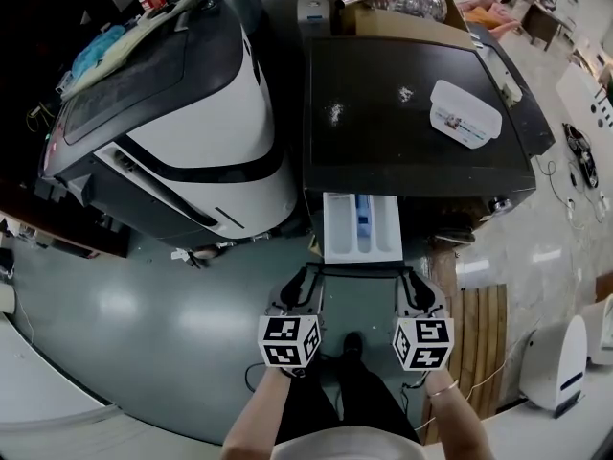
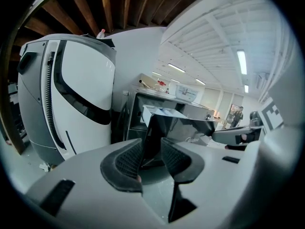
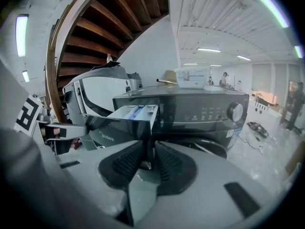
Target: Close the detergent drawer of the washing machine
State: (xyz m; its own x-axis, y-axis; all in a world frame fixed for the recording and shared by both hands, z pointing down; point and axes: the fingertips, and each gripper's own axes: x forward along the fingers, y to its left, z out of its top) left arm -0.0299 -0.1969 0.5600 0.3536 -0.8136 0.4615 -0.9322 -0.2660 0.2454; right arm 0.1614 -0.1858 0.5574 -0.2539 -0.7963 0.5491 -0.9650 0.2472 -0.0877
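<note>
The dark washing machine (image 1: 412,113) stands ahead with its white detergent drawer (image 1: 361,226) pulled out toward me. My left gripper (image 1: 308,278) is at the left end of the drawer's dark front panel (image 2: 190,128), and my right gripper (image 1: 410,278) is at its right end. In the left gripper view the panel's end fills the space between the pads of the left gripper (image 2: 152,151). The right gripper view shows the right gripper (image 3: 147,159) closed narrowly on the panel's (image 3: 109,125) other edge, with the drawer (image 3: 136,112) open behind it.
A large white and grey machine (image 1: 192,113) stands close on the left. A white lidded box (image 1: 465,113) lies on the washer's top, and a cardboard box (image 1: 402,12) sits behind it. Wooden slats (image 1: 479,343) and a white appliance (image 1: 556,362) are at the right.
</note>
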